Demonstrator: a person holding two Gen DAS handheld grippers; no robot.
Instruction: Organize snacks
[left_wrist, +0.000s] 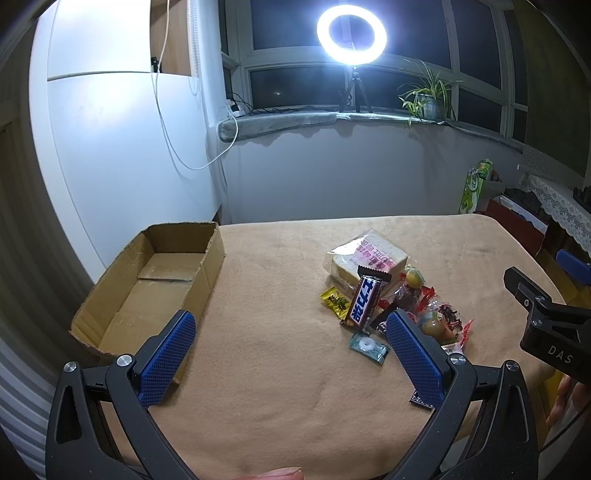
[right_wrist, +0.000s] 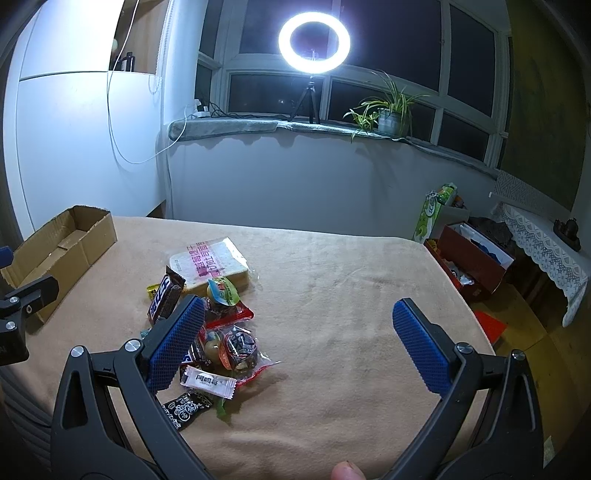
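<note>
A glaring ring light (left_wrist: 351, 35) on the windowsill lights the dim room; fisheye edges curve darkly.

**Snacks heaped beside an open box**

The cardboard box (left_wrist: 155, 280) sits open-topped, nothing in it. Right of the box, well apart, lies the snack pile (left_wrist: 399, 302): bagged sliced bread (left_wrist: 365, 258), a chocolate bar (left_wrist: 364, 302) leaning on it, small wrapped candies.

Bare desk (left_wrist: 280, 387) cloth wide open between the cardboard box (left_wrist: 155, 280) and the snack pile (right_wrist: 210, 325). More open cloth right of the pile. Box walls upright at the desk's left edge; box floor clear from above.
</note>
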